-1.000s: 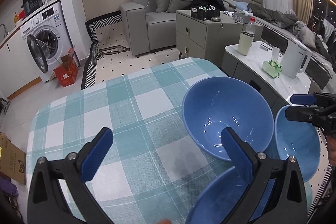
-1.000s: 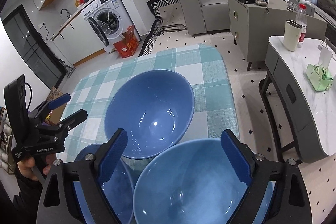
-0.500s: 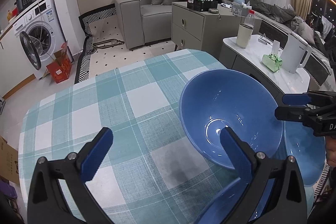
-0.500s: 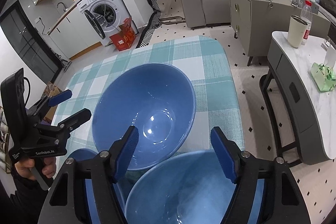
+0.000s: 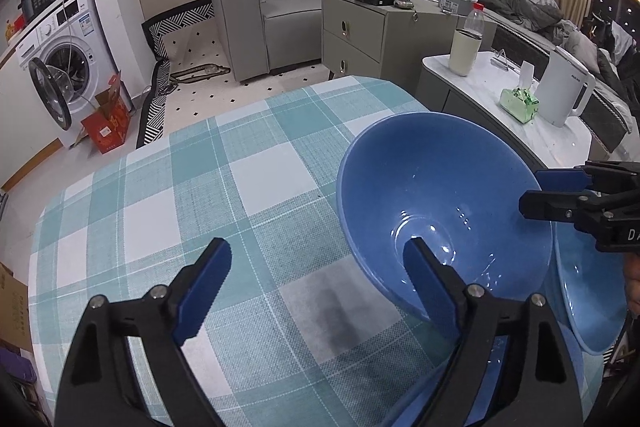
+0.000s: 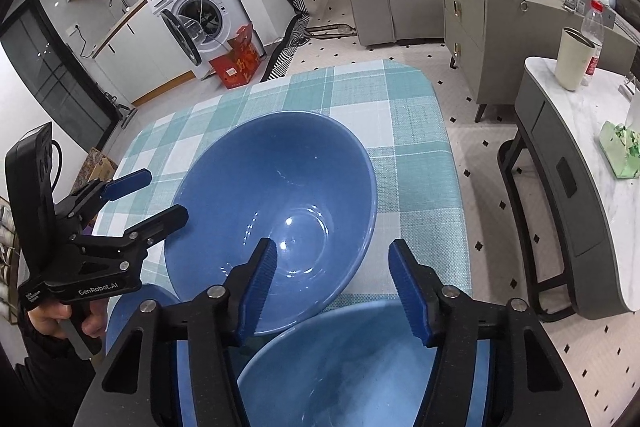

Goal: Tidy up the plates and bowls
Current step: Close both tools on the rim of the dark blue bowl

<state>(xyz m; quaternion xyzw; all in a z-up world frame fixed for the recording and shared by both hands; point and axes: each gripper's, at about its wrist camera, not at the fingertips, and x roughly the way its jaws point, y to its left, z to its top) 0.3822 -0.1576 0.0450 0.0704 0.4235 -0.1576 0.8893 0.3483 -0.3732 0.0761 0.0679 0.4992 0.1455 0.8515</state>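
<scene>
Bowls of blue glaze, 3 in all, are gathered at one end of the tabletop (image 6: 416,115), which is covered by a teal and white checked cloth. The largest bowl (image 6: 276,211) is seen near the middle of that end, with its rim reaching toward the far edge. A second bowl (image 6: 352,367) is seen just beside it at the near edge, directly under the right tool (image 6: 332,287); whether the 2 rims touch cannot be told. A third bowl (image 6: 132,311) is partly hidden at the near left corner, below the left tool (image 6: 156,199).

The right tool is held above the gap between the largest bowl and the second bowl. Its jaws are closing, and no bowl is pressed by its blue pads (image 6: 256,291); the near rim of the largest bowl is seen between them from above.

In the left wrist view the left tool (image 5: 316,283) is spread wide with its jaws closing. One pad is seen over the bare cloth and the other over the near wall of the largest bowl (image 5: 440,203); nothing is pinched. The third bowl (image 5: 408,403) is glimpsed under its right finger. A hand (image 6: 60,315) is seen around the left tool's grip.
</scene>
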